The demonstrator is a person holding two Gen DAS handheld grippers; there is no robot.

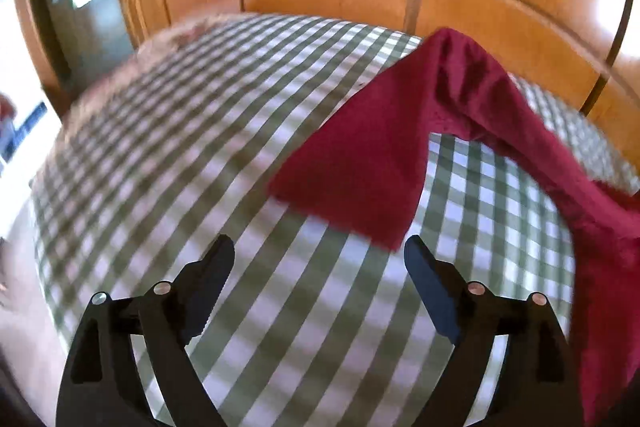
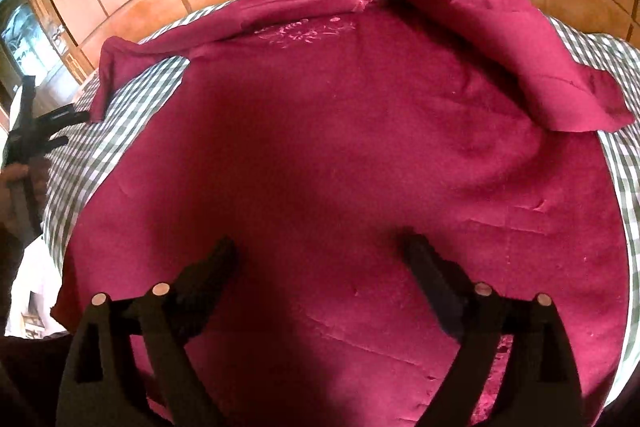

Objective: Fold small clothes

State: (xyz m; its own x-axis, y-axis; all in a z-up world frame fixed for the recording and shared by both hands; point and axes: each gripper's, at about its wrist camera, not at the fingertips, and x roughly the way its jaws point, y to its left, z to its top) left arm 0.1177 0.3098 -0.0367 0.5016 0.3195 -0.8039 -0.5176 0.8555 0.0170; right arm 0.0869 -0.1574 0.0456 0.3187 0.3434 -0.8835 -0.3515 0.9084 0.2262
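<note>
Left gripper (image 1: 319, 247) wide open, empty, just short of the sleeve (image 1: 356, 163) hem. Right gripper (image 2: 320, 251) wide open, empty, over the shirt (image 2: 340, 147), spread flat on the checked bed (image 1: 180, 147).

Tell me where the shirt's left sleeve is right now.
In the left wrist view the sleeve lies flat on the checked bedcover, just ahead of the open left tool, toward its right finger and apparently untouched.
</note>
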